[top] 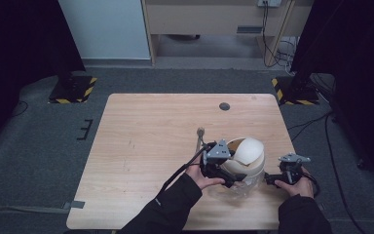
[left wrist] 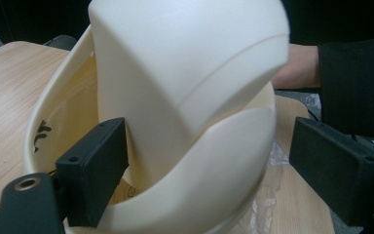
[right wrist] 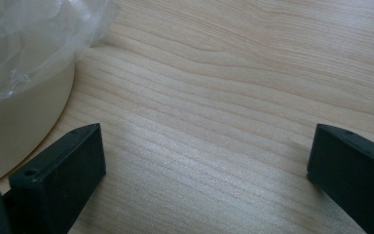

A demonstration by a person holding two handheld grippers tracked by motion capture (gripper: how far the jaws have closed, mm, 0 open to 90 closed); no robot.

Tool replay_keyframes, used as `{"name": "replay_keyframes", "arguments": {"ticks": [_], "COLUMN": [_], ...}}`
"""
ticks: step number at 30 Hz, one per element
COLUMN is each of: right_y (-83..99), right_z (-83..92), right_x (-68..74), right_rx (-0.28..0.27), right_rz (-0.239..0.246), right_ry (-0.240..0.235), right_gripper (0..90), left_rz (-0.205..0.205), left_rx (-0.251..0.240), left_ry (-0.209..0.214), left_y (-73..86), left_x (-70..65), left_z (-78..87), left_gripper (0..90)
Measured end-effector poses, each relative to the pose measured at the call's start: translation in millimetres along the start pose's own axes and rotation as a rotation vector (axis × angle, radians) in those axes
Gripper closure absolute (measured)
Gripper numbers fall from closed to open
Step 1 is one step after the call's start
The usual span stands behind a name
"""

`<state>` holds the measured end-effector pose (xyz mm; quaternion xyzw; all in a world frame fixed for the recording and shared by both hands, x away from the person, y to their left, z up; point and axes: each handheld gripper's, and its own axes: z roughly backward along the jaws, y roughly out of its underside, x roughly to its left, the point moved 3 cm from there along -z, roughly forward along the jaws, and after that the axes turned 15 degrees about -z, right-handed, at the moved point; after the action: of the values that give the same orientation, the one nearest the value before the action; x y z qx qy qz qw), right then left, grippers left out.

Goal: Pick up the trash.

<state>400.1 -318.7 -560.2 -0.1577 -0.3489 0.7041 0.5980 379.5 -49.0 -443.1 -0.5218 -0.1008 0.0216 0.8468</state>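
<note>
The cream plastic bowl stack (top: pixel 246 158) sits on the light wooden desk (top: pixel 146 146), right of centre, near edge. Left gripper (left wrist: pixel 209 161): fingers spread, straddling the stack, nearer. Right gripper (right wrist: pixel 204 175): fingers spread, empty, just right of it.

Light wood table (top: pixel 141 146) on grey carpet (top: pixel 39 146), dark curtains (top: pixel 19 39) either side, pale wall panel (top: pixel 104 27) behind
</note>
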Motion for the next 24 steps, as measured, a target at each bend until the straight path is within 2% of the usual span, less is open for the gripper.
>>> {"name": "replay_keyframes", "arguments": {"ticks": [5, 8, 12, 15, 16, 17, 20, 24], "right_y": [0.0, 0.0, 0.0, 0.0, 0.0, 0.0, 0.1, 0.2], "right_z": [0.0, 0.0, 0.0, 0.0, 0.0, 0.0, 0.0, 0.1], "right_x": [0.0, 0.0, 0.0, 0.0, 0.0, 0.1, 0.2, 0.2], "right_rx": [0.000, 0.000, 0.000, 0.000, 0.000, -0.001, -0.001, 0.001], "right_rz": [0.000, 0.000, 0.000, 0.000, 0.000, 0.000, 0.002, 0.005], "right_ry": [0.000, 0.000, 0.000, 0.000, 0.000, 0.000, -0.002, -0.002], "right_gripper": [0.8, 0.8, 0.8, 0.8, 0.8, 0.8, 0.8, 0.8], "left_rz": [0.015, 0.019, 0.011, 0.000, 0.000, 0.004, 0.035, 0.082], "left_rx": [0.003, 0.009, -0.023, -0.049, -0.049, -0.057, -0.041, 0.019], "left_ry": [0.019, 0.020, -0.003, -0.049, -0.049, -0.090, -0.180, -0.291], "left_y": [2.0, 1.6, -1.9, -3.6, -3.6, -1.3, 9.0, 30.5], "left_x": [3.9, 6.4, 8.6, 13.1, 13.1, 19.3, 34.3, 55.4], "left_z": [-5.4, -3.1, 11.0, 30.7, 30.7, 44.6, 63.5, 76.0], "left_gripper": [13.2, 13.9, 14.3, 15.0, 15.3, 15.6, 16.9, 18.8]}}
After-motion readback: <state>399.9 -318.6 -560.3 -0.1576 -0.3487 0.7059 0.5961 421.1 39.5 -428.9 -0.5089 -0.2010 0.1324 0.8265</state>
